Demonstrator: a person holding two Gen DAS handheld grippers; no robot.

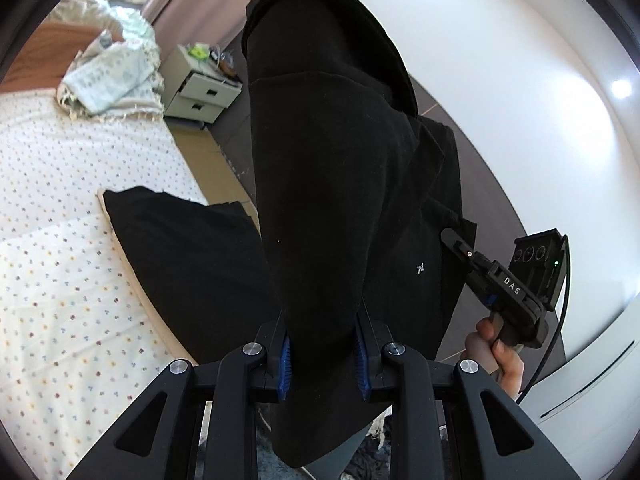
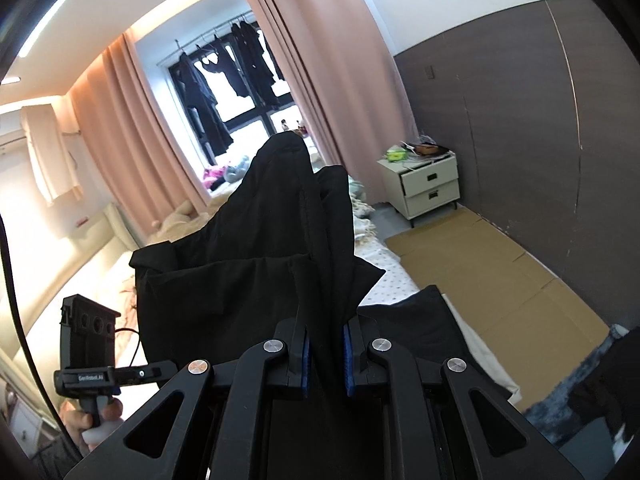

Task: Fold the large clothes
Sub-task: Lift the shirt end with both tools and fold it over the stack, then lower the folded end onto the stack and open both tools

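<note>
A large black garment (image 1: 340, 184) hangs in the air, held by both grippers above the bed's edge. My left gripper (image 1: 324, 360) is shut on a thick fold of it, cloth filling the gap between the blue pads. My right gripper (image 2: 325, 354) is shut on another fold of the same garment (image 2: 256, 248). The right gripper also shows in the left wrist view (image 1: 454, 240), clamped on the garment's right edge. The left gripper shows in the right wrist view (image 2: 160, 370) at the lower left. A part of the garment (image 1: 188, 256) lies on the bed.
The bed (image 1: 60, 240) with a dotted white sheet lies to the left. A crumpled light blanket (image 1: 116, 76) lies further up it. A white two-drawer nightstand (image 2: 424, 184) stands by the brown wall. Cardboard sheets (image 2: 492, 268) cover the floor. Pink curtains (image 2: 320, 60) frame a window.
</note>
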